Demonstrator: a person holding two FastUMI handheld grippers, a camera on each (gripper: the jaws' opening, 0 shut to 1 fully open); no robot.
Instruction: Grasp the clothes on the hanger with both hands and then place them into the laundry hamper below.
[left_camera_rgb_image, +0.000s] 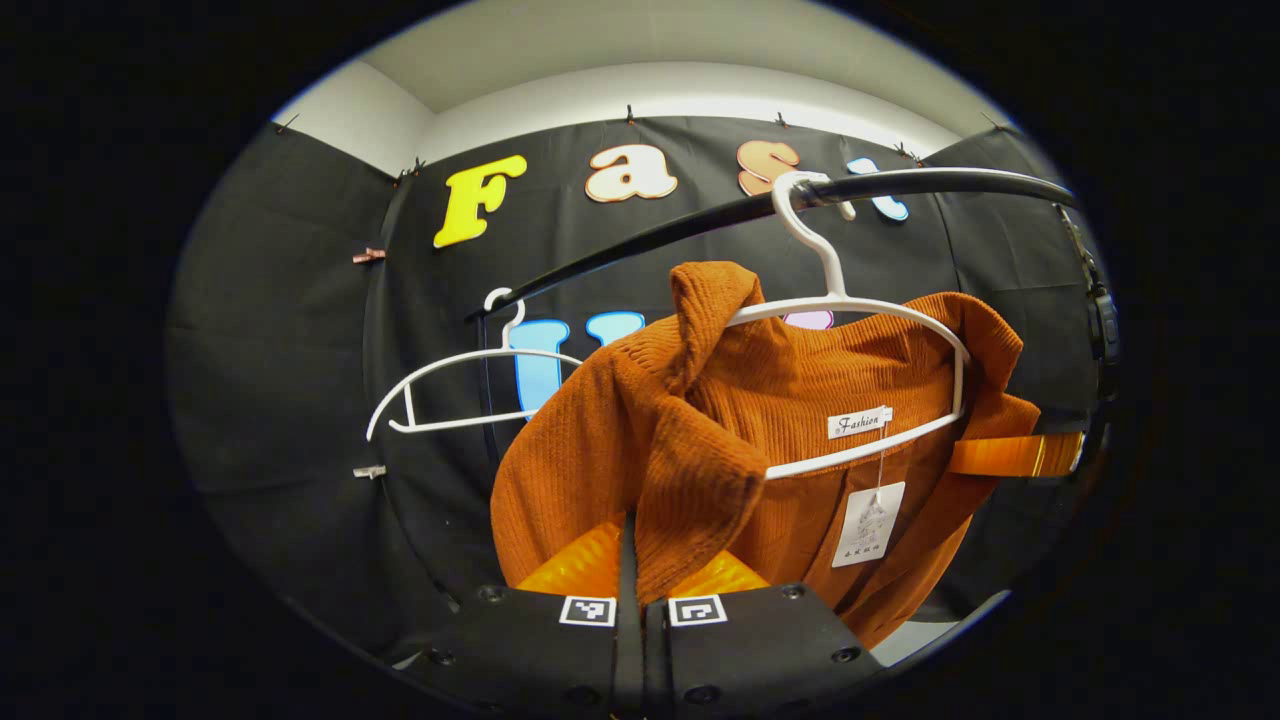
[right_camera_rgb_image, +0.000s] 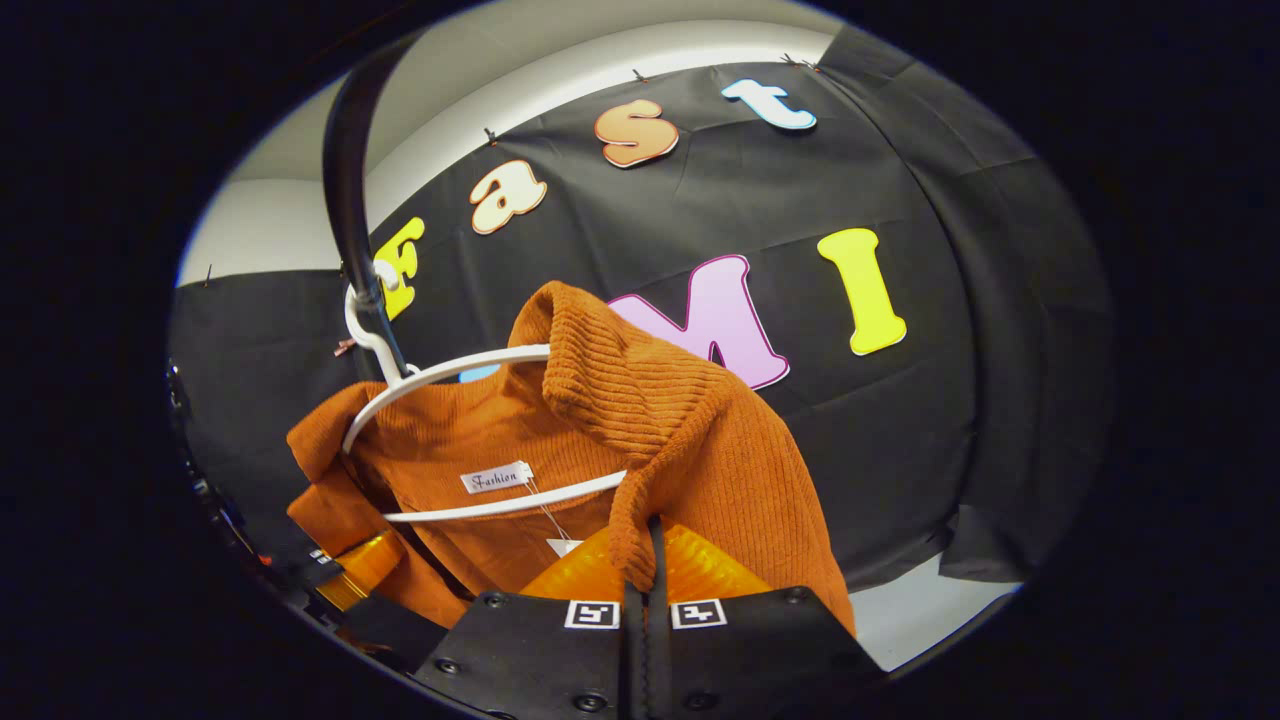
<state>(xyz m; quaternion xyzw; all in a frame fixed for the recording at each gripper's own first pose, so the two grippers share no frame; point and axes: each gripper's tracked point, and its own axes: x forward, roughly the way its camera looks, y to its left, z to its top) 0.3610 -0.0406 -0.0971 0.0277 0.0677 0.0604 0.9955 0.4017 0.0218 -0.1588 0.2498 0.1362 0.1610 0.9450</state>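
Note:
An orange ribbed garment (left_camera_rgb_image: 700, 420) hangs on a white hanger (left_camera_rgb_image: 860, 451) hooked over a black rail (left_camera_rgb_image: 650, 240). My left gripper (left_camera_rgb_image: 630, 545) is shut on a fold of the garment's front edge, near the collar. In the right gripper view the same garment (right_camera_rgb_image: 720, 450) drapes over the hanger (right_camera_rgb_image: 450, 372), and my right gripper (right_camera_rgb_image: 652, 548) is shut on the fabric at the opposite shoulder. The right gripper (left_camera_rgb_image: 1015, 455) also appears at the garment's far side in the left gripper view. The left gripper (right_camera_rgb_image: 360, 570) appears low left in the right gripper view.
An empty white hanger (left_camera_rgb_image: 450, 390) hangs farther along the rail on the left. The rail (right_camera_rgb_image: 345, 180) curves overhead in the right gripper view. A white label (left_camera_rgb_image: 858, 422) and a hang tag (left_camera_rgb_image: 868, 525) dangle inside the collar. Black cloth walls surround the booth.

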